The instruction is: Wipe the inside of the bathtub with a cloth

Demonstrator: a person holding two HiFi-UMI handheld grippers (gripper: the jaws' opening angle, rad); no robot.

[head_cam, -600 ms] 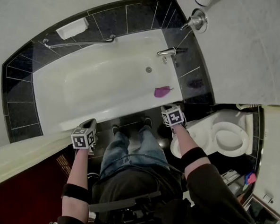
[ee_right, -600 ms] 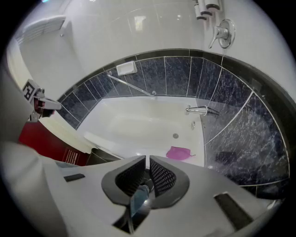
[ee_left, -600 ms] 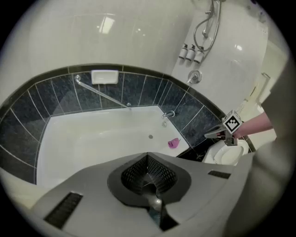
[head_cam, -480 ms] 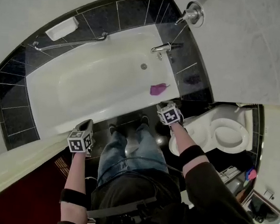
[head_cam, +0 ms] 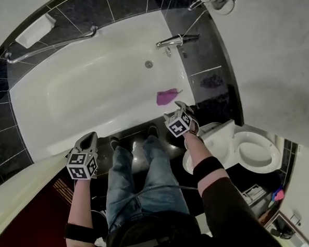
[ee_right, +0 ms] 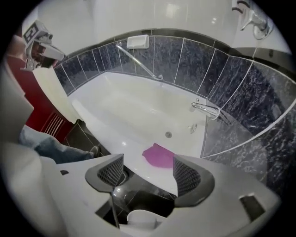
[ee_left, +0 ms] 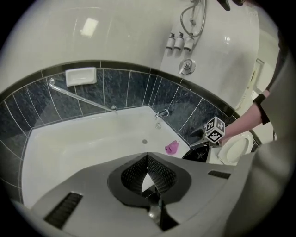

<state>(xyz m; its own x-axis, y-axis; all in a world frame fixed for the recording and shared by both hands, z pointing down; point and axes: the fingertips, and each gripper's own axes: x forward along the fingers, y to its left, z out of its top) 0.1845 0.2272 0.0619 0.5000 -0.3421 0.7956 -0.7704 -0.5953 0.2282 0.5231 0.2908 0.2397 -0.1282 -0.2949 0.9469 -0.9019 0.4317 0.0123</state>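
Right claw wide open over the purple cloth, not holding anything

The right gripper [ee_right: 149, 173] hangs above the near edge of the bathtub [head_cam: 94, 90], jaws spread as far as they go. Nothing sits between the pads. The cloth [ee_right: 159, 156] lies crumpled on the tub's near side at the tap end, showing through the gap, and nothing touches it. The left gripper [ee_left: 148, 173] is off by the other end with its jaws pinched together on nothing.

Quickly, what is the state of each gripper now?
Left gripper: shut, holding nothing.
Right gripper: open, holding nothing; the purple cloth lies beyond it, untouched.
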